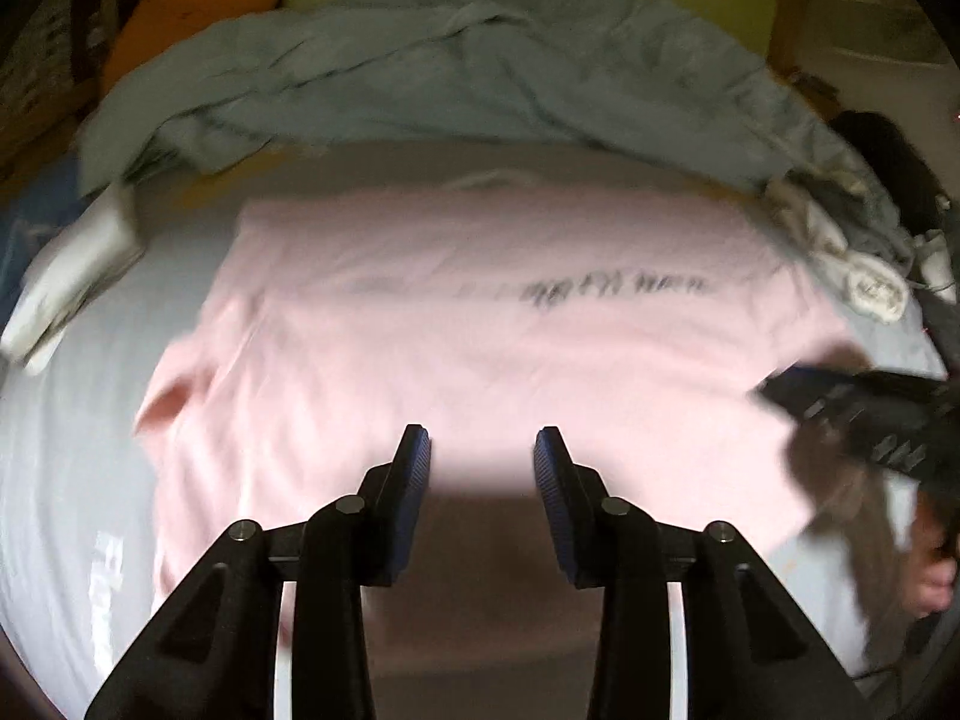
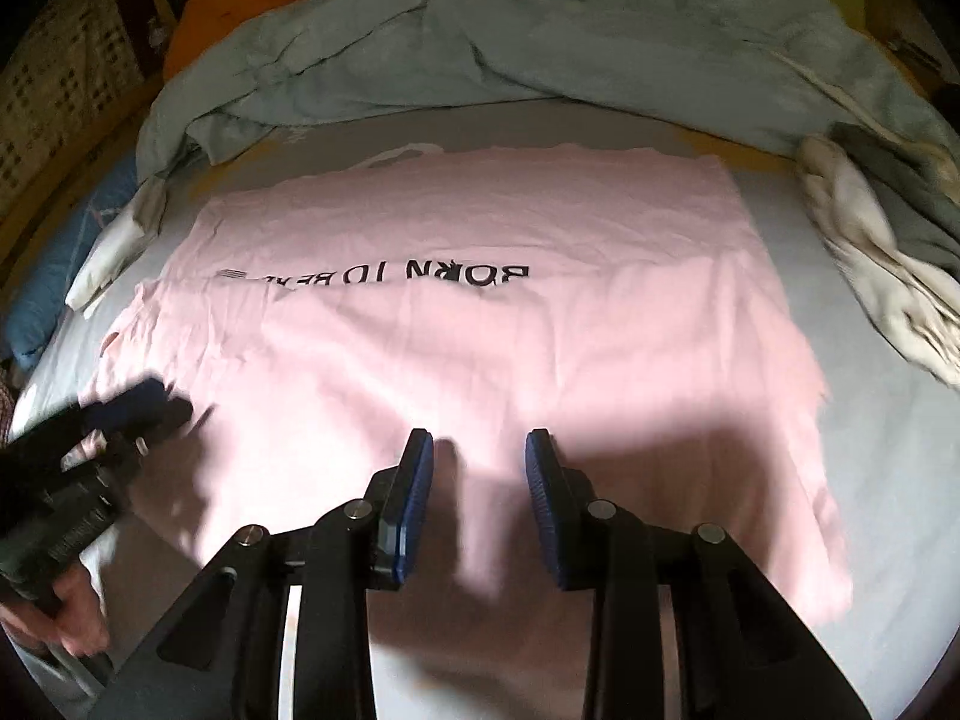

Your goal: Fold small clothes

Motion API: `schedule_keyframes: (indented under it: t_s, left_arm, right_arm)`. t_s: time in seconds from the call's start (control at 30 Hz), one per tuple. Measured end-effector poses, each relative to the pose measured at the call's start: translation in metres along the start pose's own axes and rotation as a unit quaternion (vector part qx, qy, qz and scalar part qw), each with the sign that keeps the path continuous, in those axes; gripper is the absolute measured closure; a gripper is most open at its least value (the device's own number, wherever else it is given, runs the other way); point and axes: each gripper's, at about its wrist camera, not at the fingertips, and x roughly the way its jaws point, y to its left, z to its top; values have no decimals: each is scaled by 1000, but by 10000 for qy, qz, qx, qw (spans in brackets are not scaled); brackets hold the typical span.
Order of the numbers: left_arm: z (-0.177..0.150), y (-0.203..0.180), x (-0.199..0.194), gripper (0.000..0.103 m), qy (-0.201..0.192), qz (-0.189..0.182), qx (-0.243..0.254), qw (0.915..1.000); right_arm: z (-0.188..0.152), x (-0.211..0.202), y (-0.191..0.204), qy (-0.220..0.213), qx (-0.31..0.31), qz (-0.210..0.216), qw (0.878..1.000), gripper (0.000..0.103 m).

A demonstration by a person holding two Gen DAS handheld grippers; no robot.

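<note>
A: What lies on the bed?
B: A thin pink cotton T-shirt (image 2: 456, 324) with black printed lettering, spread nearly flat on the smooth pale grey bedsheet (image 2: 888, 456); a rumpled grey-blue duvet (image 2: 540, 36) is heaped beyond it.
A: And the tools?
B: The left tool (image 1: 482, 450) and right tool (image 2: 479, 450), black with ribbed blue pads, hover over the shirt's near edge, jaws partly apart, gripping nothing.

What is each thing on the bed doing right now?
Pink shirt: spread flat, print upside down, not folded yet.
Grey blanket: crumpled behind the shirt.
White cloth: bunched beside the shirt.
Left tool: open, empty, over the shirt.
Right tool: open, empty, over the shirt.
</note>
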Motion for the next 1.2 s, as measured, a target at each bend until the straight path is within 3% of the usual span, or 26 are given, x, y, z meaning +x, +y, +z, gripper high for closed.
schedule_keyframes:
  t_s: [0.1,0.17,0.27,0.37,0.47,0.57,0.6,0.67,0.73,0.87,0.97,1.07,1.1,1.17,1.2]
  left_arm:
    - [-23,12,-6,69,-17,211,-178,9996]
    - [-33,14,-8,69,26,295,-182,9994]
    - [-42,14,-13,69,31,509,-97,9987]
    - [-49,18,-19,69,18,526,-188,9984]
    - [-53,26,-35,72,-193,472,-278,9983]
    - [-48,40,-49,72,-474,628,-514,9956]
    - [-47,46,-47,72,-410,711,-598,9948]
    - [-48,60,-30,77,89,938,-777,9925]
    - [-53,68,-26,77,134,827,-1036,9911]
    - [-56,48,-33,77,110,1374,-473,9893]
    - [-69,62,-49,77,0,994,-977,9902]
    - [-79,77,-73,77,-381,669,-1370,9876]
    - [-81,80,-79,77,-483,614,-1429,9866]
    - [-84,84,-82,68,-521,349,-1566,9857]
    - [-82,84,-79,65,-447,202,-1648,9851]
  right_arm:
    - [-12,-10,10,27,-122,123,9998,70]
    - [-26,2,15,361,-362,25,9987,70]
    - [-43,2,16,238,-453,99,9986,70]
    - [-48,-6,14,376,-559,287,9973,70]
    - [-49,-27,-12,62,2,330,9994,70]
    - [-49,-41,-31,-231,135,-226,9994,70]
    - [-51,-40,-39,-160,156,-409,9989,70]
    - [-55,-24,-55,322,320,-585,9973,70]
    - [-60,-23,-71,277,796,-307,9960,70]
    - [-62,-33,-85,48,1193,-344,9923,70]
    - [-65,-41,-85,-102,1270,-326,9913,70]
    - [-69,-56,-80,-521,1190,-369,9908,69]
    - [-70,-65,-78,-738,1139,-289,9903,65]
    - [-72,-78,-75,-1056,1105,-292,9878,21]
    - [-75,-85,-76,-1192,1121,-303,9861,18]
